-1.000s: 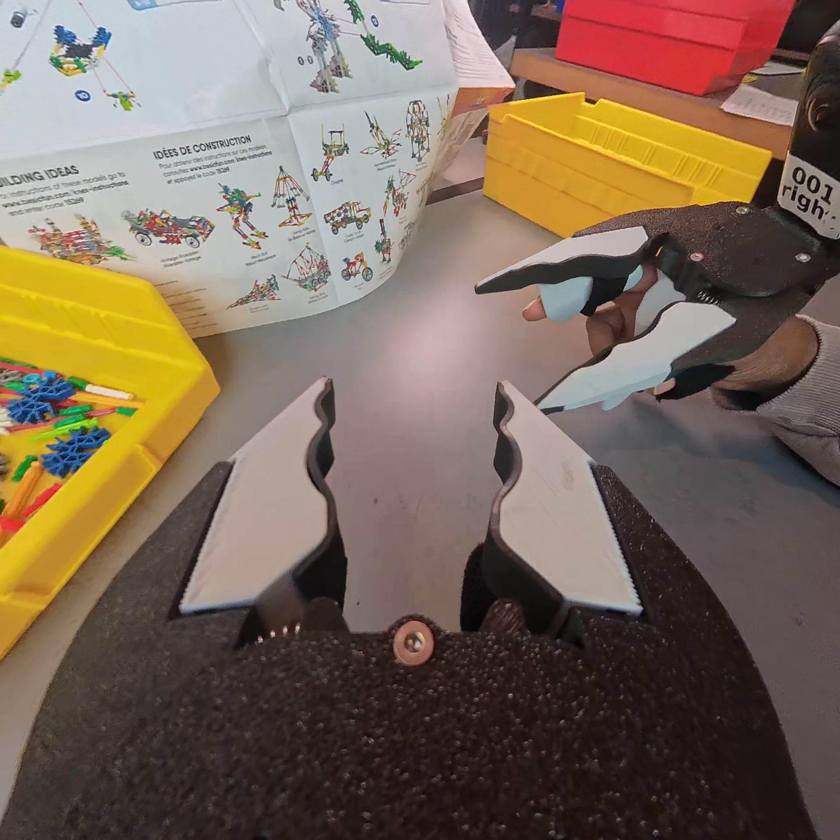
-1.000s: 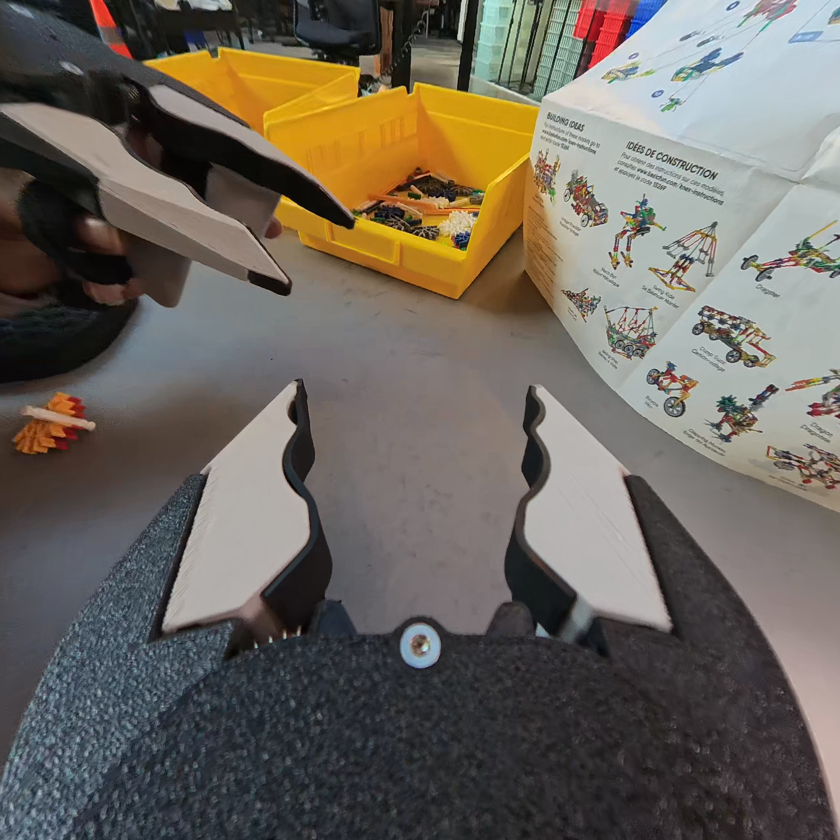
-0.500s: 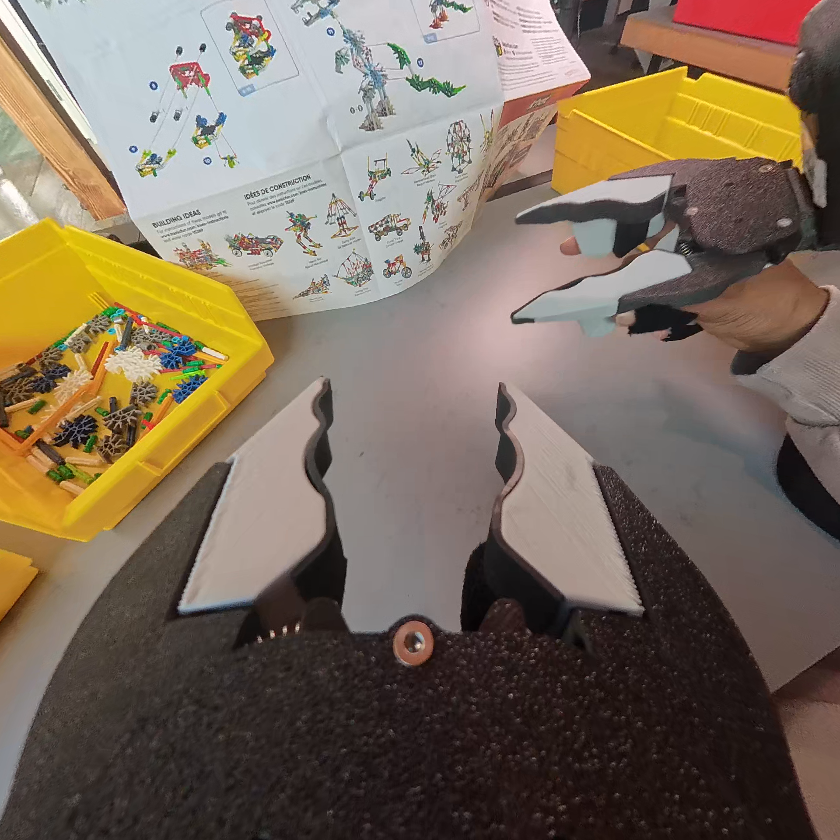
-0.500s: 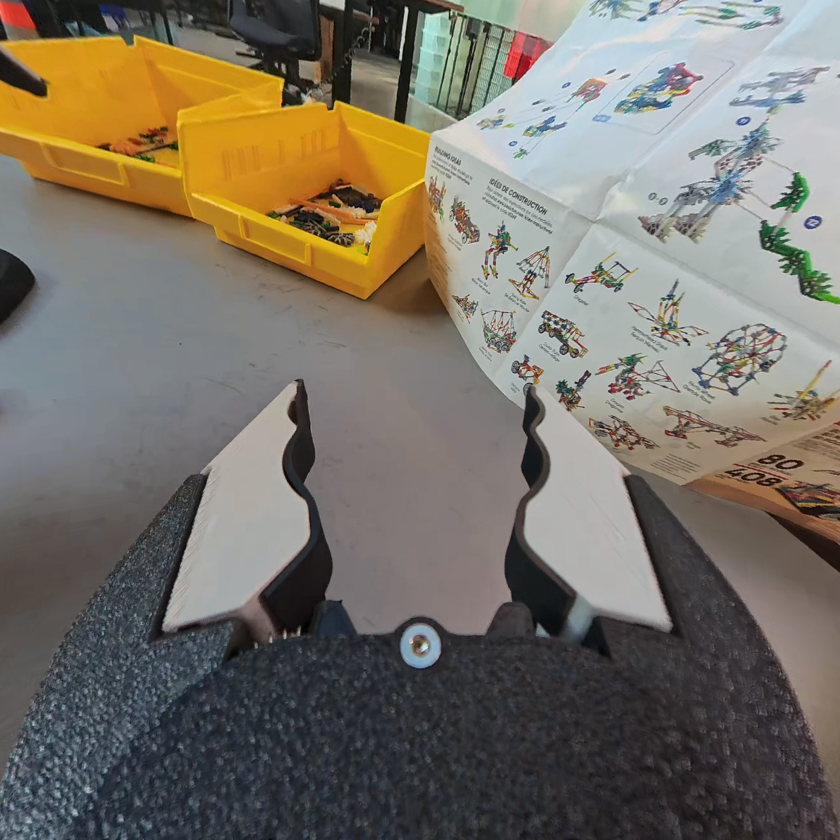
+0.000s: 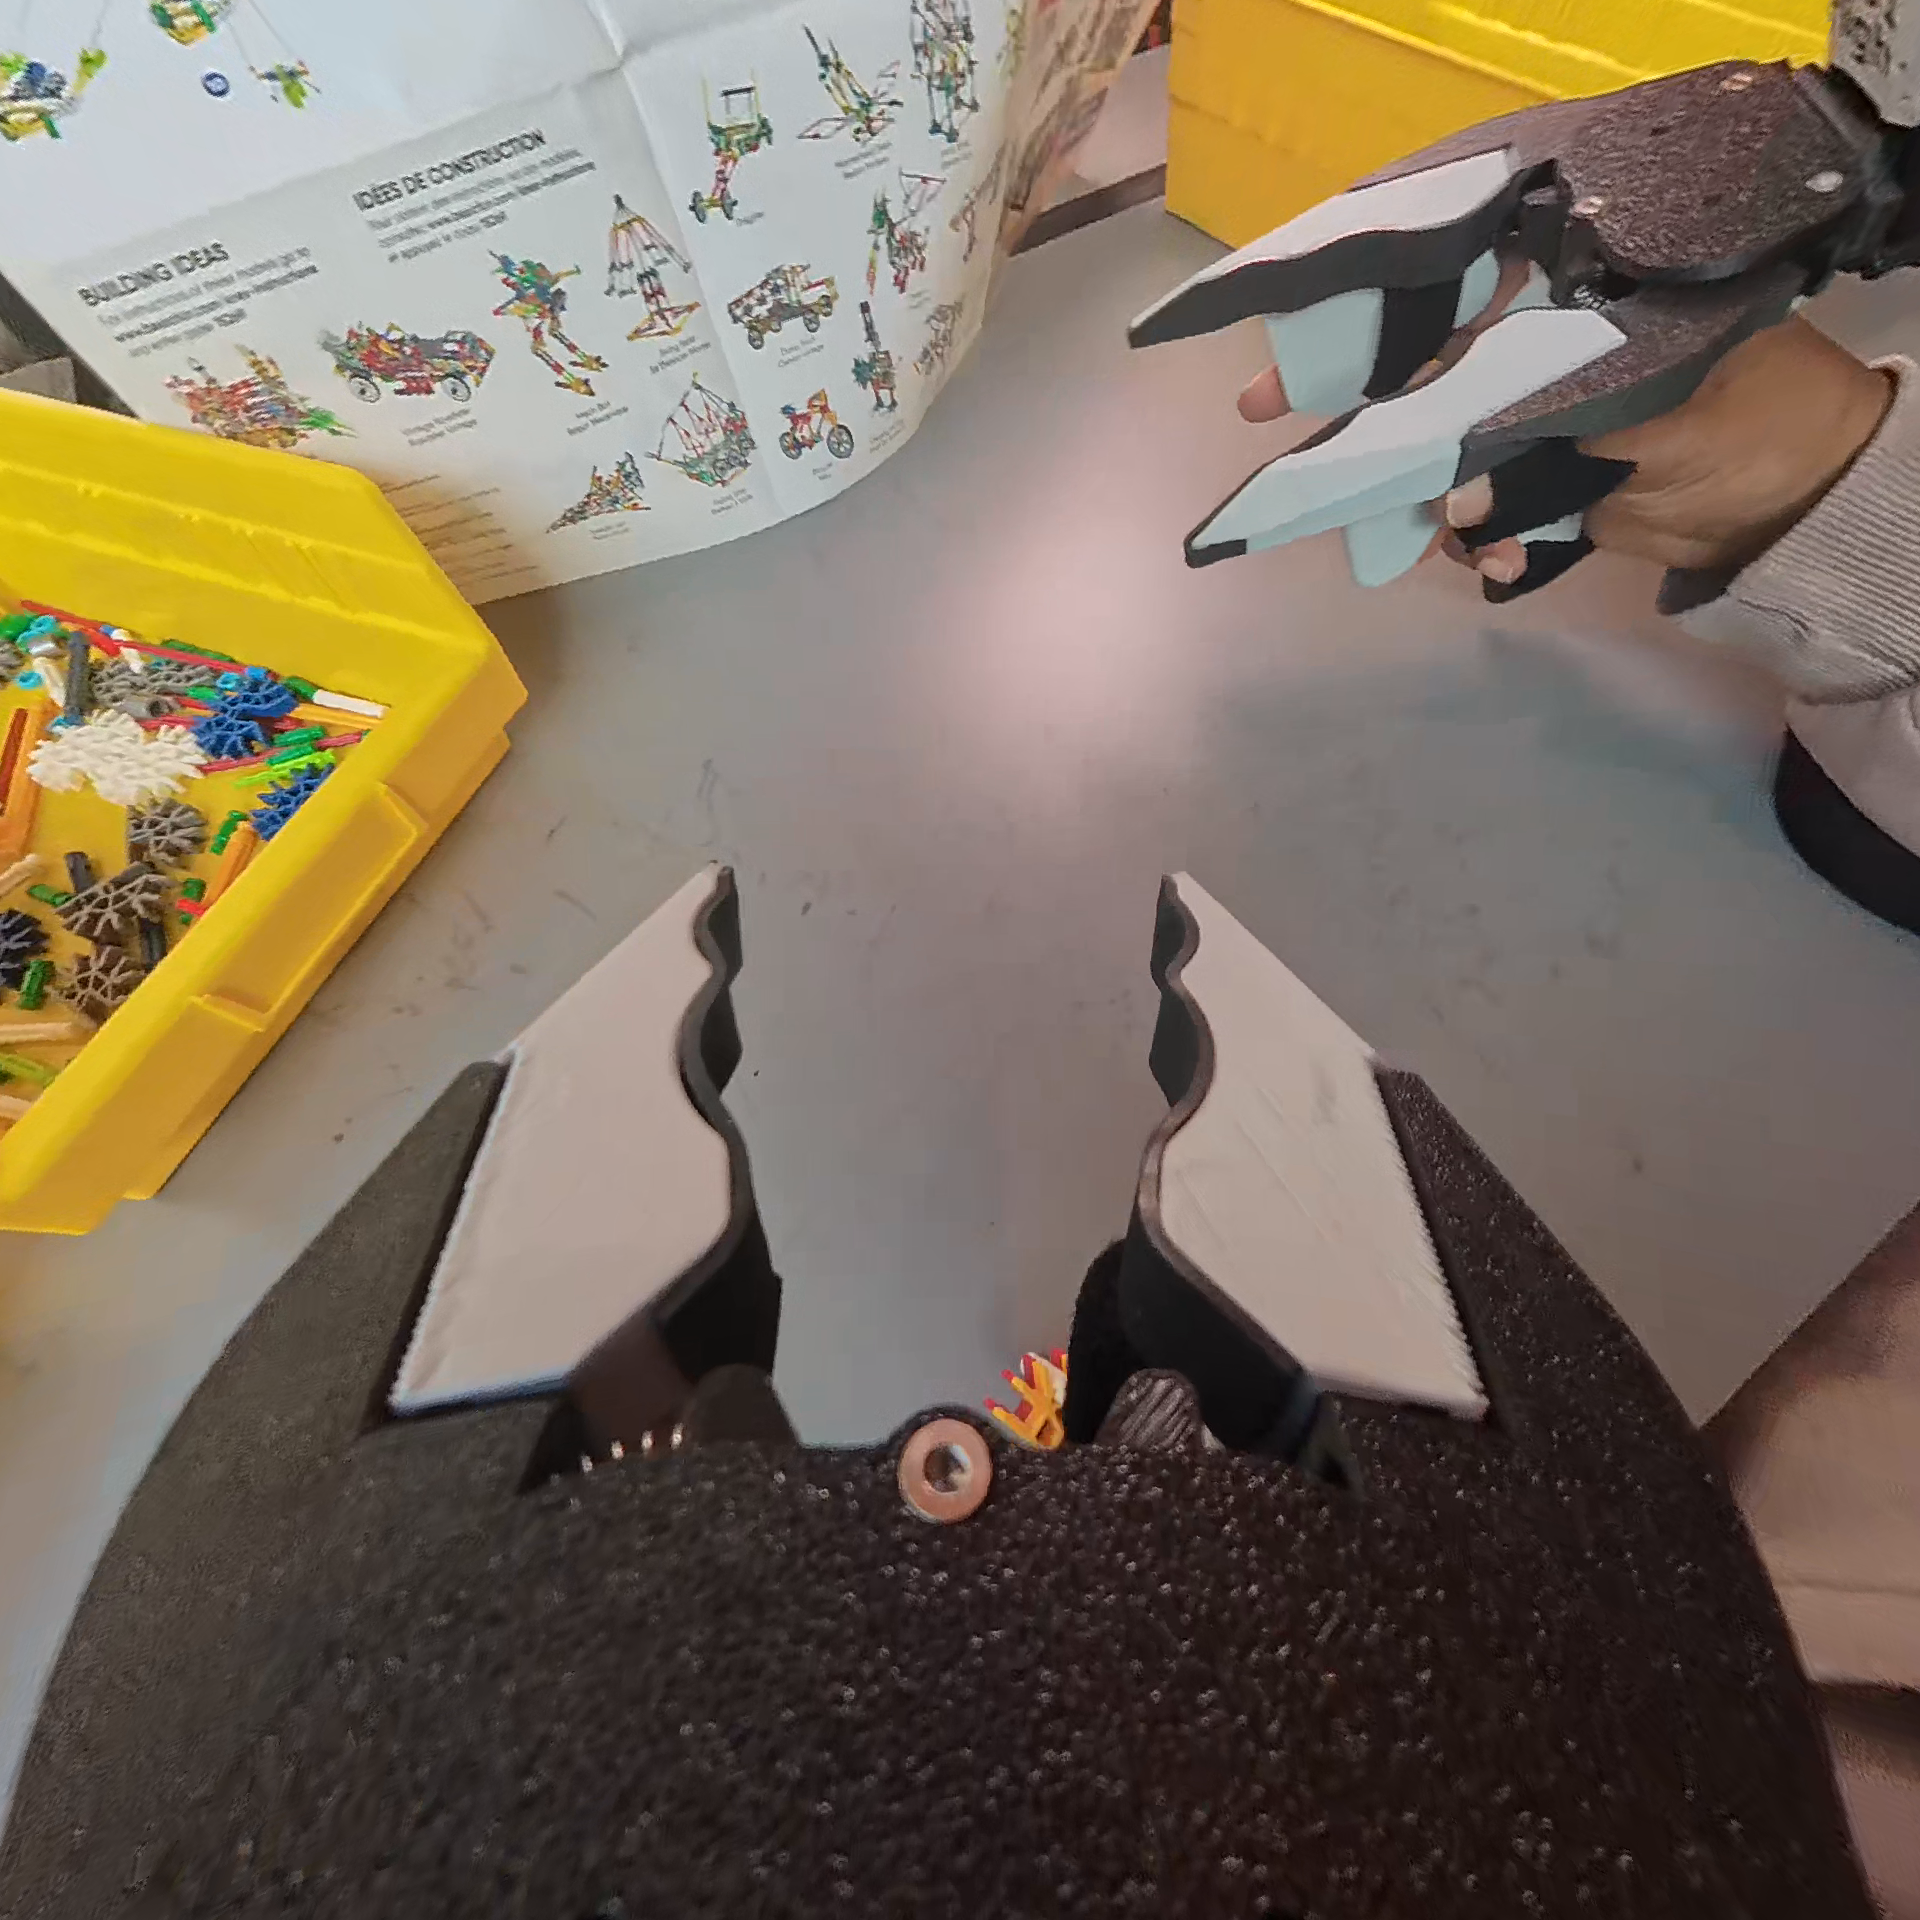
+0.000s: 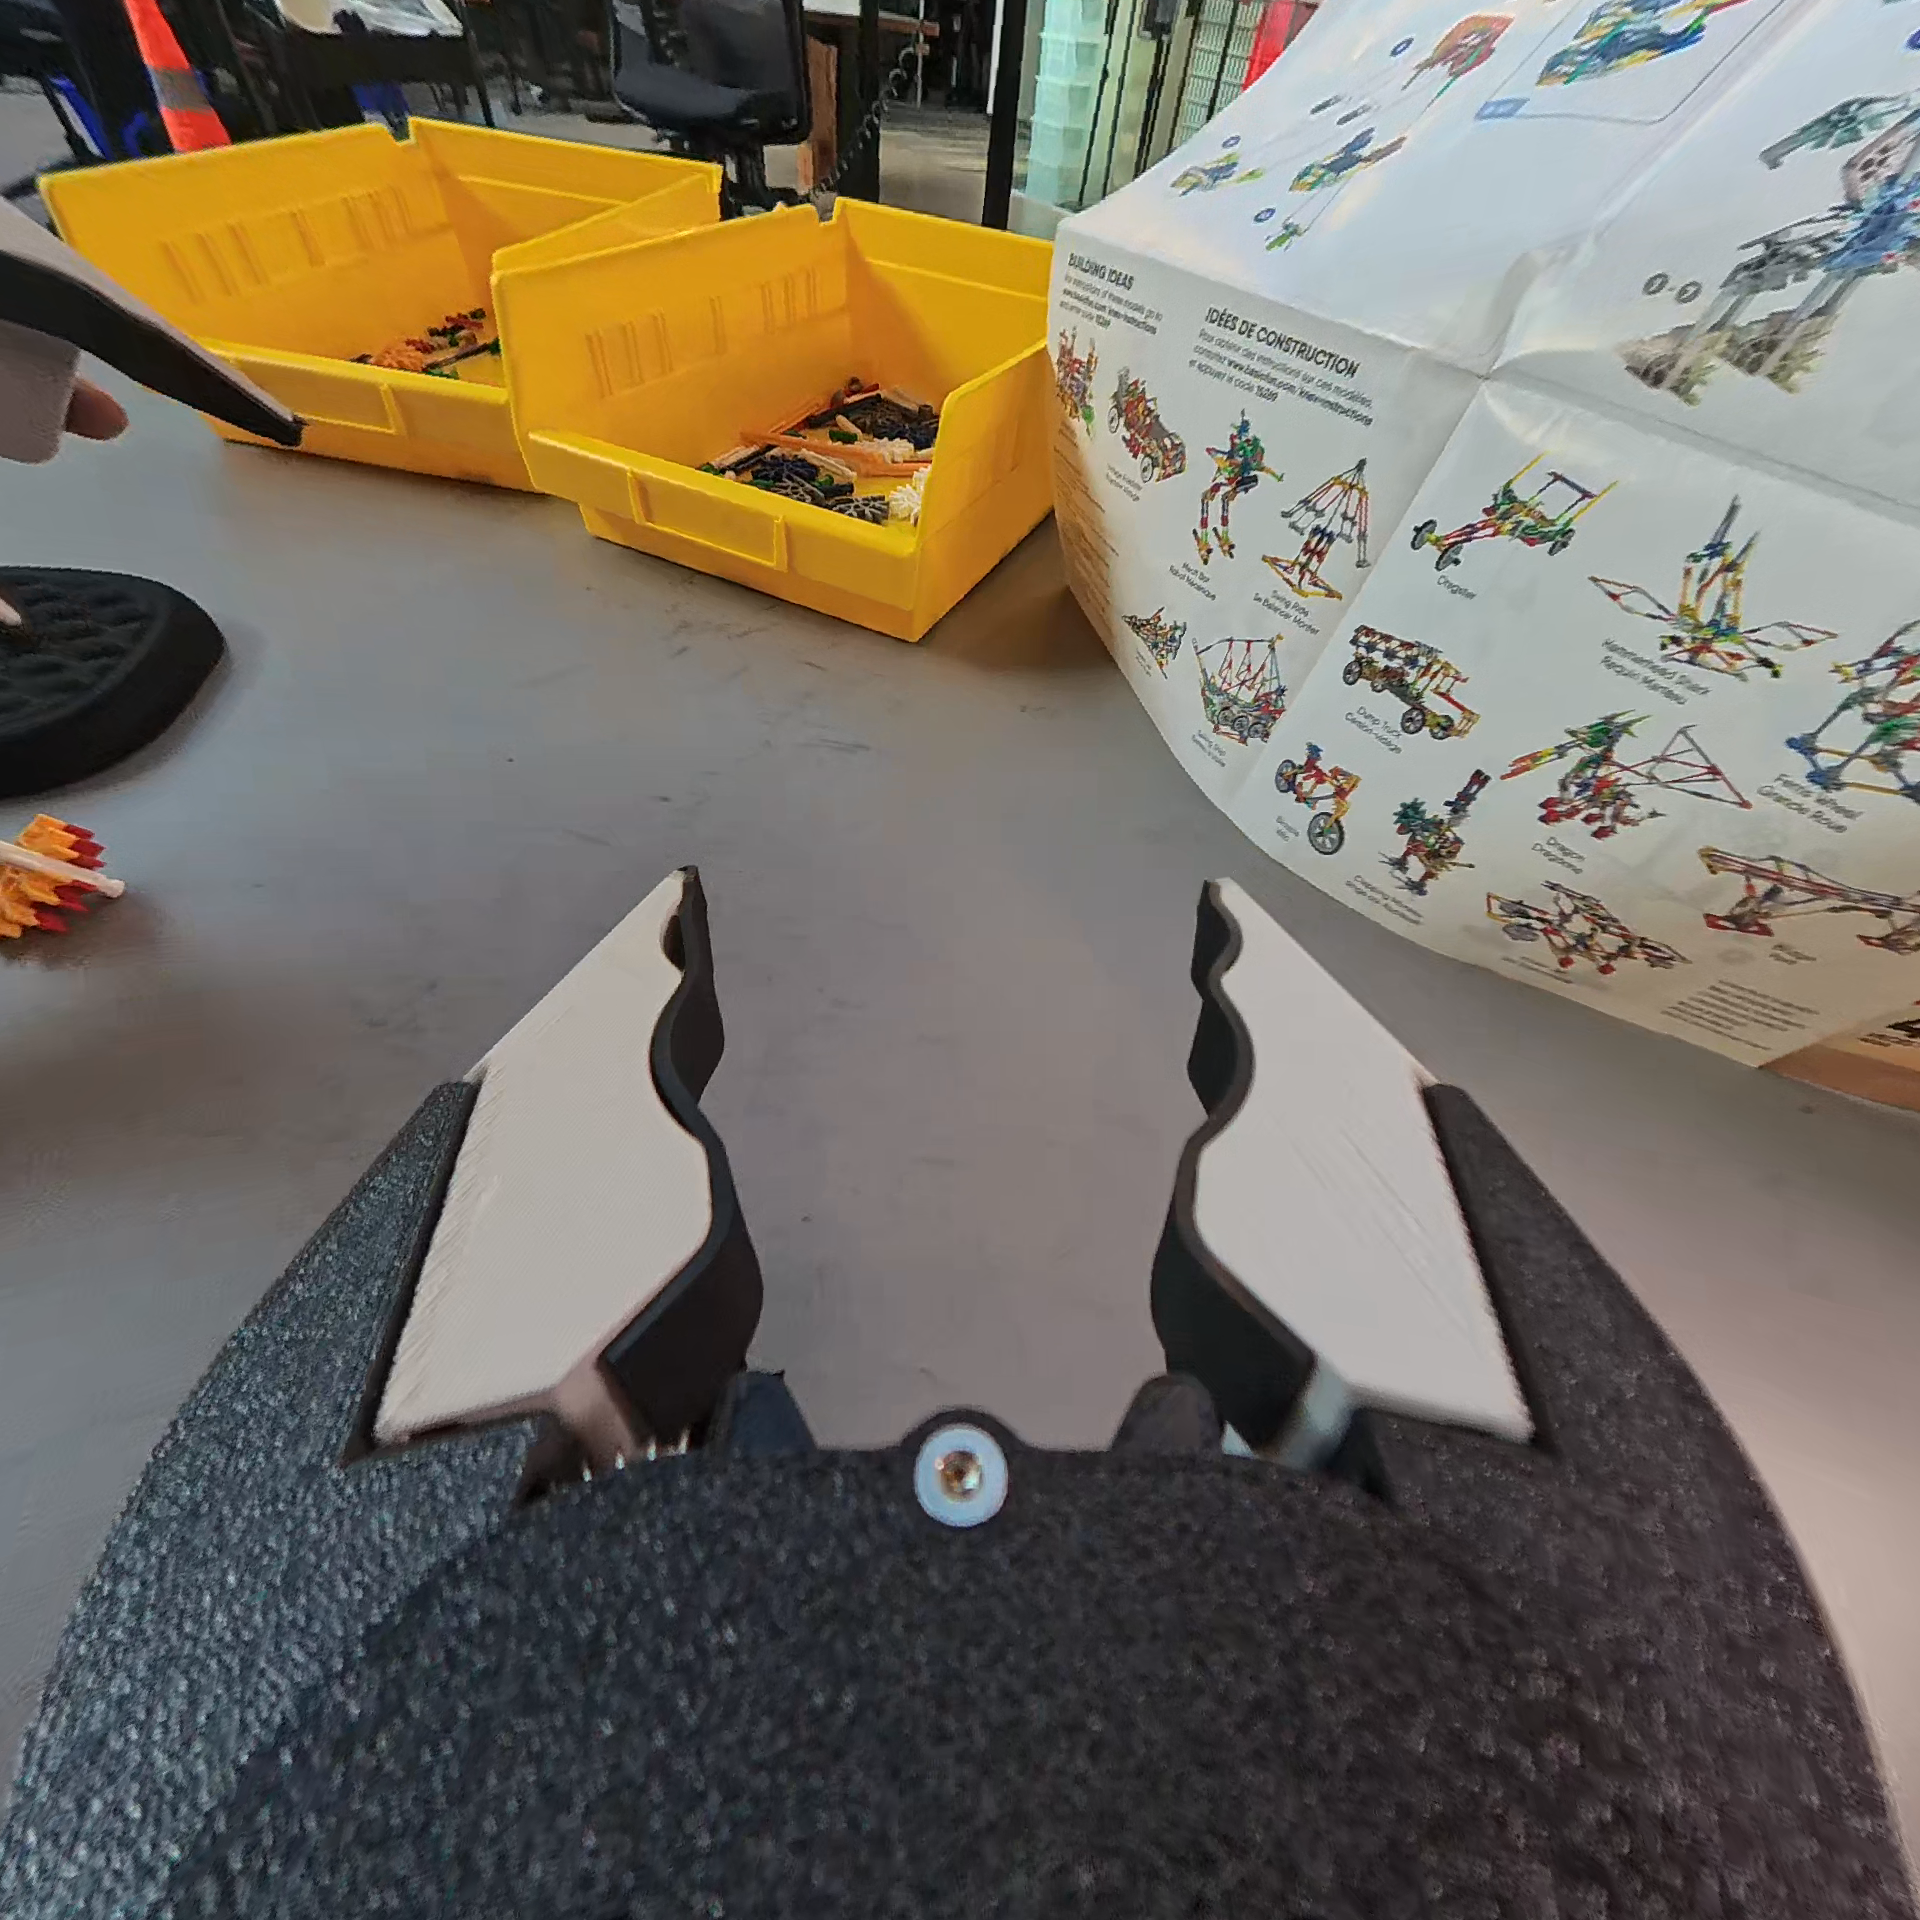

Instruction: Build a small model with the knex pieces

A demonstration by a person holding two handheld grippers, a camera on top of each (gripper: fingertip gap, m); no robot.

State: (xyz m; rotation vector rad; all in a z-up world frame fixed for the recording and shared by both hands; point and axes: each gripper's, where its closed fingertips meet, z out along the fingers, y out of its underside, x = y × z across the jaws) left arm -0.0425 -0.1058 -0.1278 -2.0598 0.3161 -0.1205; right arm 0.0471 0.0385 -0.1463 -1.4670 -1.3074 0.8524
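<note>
My left gripper (image 5: pixel 940 883) is open and empty above the grey table (image 5: pixel 1039 727). A small orange, yellow and red toy piece with a white rod (image 5: pixel 1029 1405) lies on the table just under its base; it also shows at the left edge of the right wrist view (image 6: pixel 47 878). My right gripper (image 6: pixel 945 883) is open and empty over the table, and shows at the upper right of the left wrist view (image 5: pixel 1164 436), held by a hand. The tip of one left gripper finger (image 6: pixel 208 390) shows at the far left of the right wrist view.
A yellow bin (image 5: pixel 312 852) holding several small coloured construction pieces stands at the left; a second yellow bin (image 6: pixel 312 260) stands beside it. A large folded picture sheet (image 5: pixel 582 260) stands at the back. Another yellow bin (image 5: pixel 1403 83) is at the far right. A black round pad (image 6: pixel 83 675) lies nearby.
My left gripper has drawn back and tipped down, so the small toy piece now shows under its base. My right gripper has swung left, bringing the toy piece and left fingertip back into view.
</note>
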